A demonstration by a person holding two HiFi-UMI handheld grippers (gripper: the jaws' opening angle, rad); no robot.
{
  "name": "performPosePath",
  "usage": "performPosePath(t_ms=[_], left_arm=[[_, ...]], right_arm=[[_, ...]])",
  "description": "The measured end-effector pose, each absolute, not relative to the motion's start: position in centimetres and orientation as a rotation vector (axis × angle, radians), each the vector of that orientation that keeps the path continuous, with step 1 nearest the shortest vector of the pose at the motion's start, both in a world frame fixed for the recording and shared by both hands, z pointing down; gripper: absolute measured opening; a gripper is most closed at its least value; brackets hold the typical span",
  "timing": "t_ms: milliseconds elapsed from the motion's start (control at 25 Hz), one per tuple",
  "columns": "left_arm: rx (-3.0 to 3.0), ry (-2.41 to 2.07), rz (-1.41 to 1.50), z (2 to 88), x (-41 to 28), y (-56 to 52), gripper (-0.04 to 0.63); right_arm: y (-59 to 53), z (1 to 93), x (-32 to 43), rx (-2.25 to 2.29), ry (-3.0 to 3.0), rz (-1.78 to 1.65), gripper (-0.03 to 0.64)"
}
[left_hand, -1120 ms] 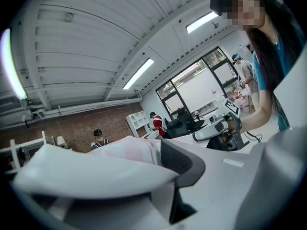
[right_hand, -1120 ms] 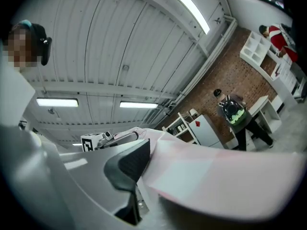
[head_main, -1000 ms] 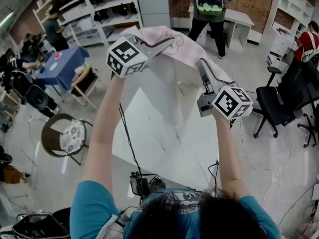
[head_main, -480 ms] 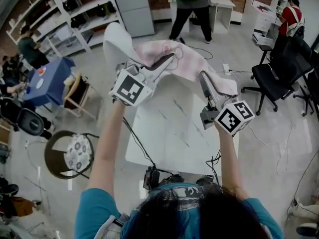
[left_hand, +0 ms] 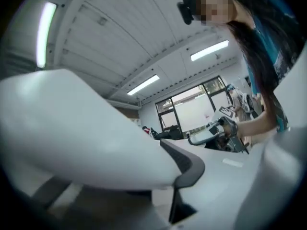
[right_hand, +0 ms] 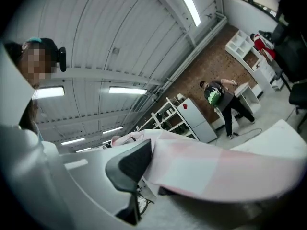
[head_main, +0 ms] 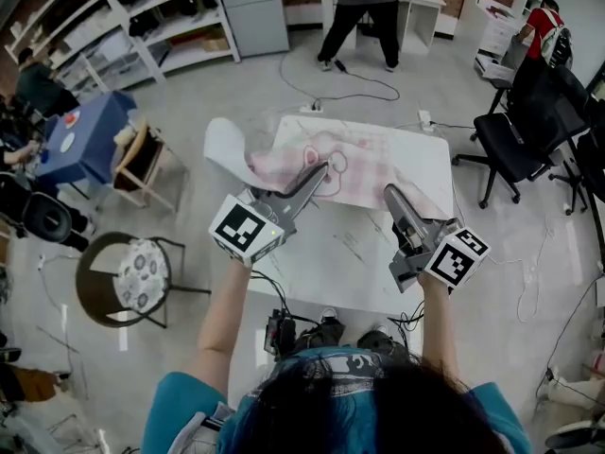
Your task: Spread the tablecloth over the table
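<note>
Two grips hold the near edge of the pink-and-white checked fabric tablecloth (head_main: 364, 159): the left gripper (head_main: 315, 176) and the right gripper (head_main: 391, 197), whose jaws have just been closing, pinch it narrowly. We hold them well apart so the cloth settles flat; it covers only the far half of the white marbled rectangular table (head_main: 340, 253).

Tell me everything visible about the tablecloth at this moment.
The tablecloth is thin, soft fabric, pale pink check with a drawn figure on top and white underneath. It lies rumpled over the far half of the white table. Its left corner billows past the table's edge, showing the underside. The near edge is pinched by the left gripper and right gripper, whose jaws have just closed further on it.
</note>
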State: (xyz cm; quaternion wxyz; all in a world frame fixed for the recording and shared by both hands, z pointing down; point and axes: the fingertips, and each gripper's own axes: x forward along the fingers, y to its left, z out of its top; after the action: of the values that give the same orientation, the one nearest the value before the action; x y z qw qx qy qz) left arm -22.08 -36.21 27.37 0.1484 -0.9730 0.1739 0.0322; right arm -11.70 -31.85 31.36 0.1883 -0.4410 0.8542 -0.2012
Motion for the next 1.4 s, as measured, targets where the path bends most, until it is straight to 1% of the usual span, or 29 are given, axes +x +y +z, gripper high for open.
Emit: performPosePath(t_ms=[160,320,480,640,840,1040,1400], left_arm=[[-3.02,0.584,0.182,32.0,-23.2,-34.8,0.068],[-3.229,0.656,0.342,35.4,-24.3,-32.7,0.06],[-3.388,0.668,0.488,38.8,-23.5,-30.7,0.06],[-3.497,0.714,0.51,42.1,-22.3,-28.8,0.065],[-3.612,0.755,0.473,46.4,-21.3,-26.2,0.072],[-3.747,0.923,0.426,49.5,-21.7,-24.7,0.088],[-3.754,1.067,0.09,54.2,-24.6,-24.4,0.121]], right_arm=[[-30.3,34.9,-12.0,-1.241,2.411,-0.678,0.034],[-28.0,37.3,-12.5,-1.248,2.422,-0.751,0.026],[-25.6,39.2,-11.4,-1.28,2.465,-0.774,0.026],[-23.5,41.7,-10.0,-1.302,2.447,-0.877,0.026],[-20.4,44.9,-9.1,-1.332,2.429,-0.978,0.026],[-18.8,47.5,-9.3,-1.342,2.412,-1.065,0.018],[-17.9,52.9,-12.0,-1.386,2.28,-1.247,0.015]])
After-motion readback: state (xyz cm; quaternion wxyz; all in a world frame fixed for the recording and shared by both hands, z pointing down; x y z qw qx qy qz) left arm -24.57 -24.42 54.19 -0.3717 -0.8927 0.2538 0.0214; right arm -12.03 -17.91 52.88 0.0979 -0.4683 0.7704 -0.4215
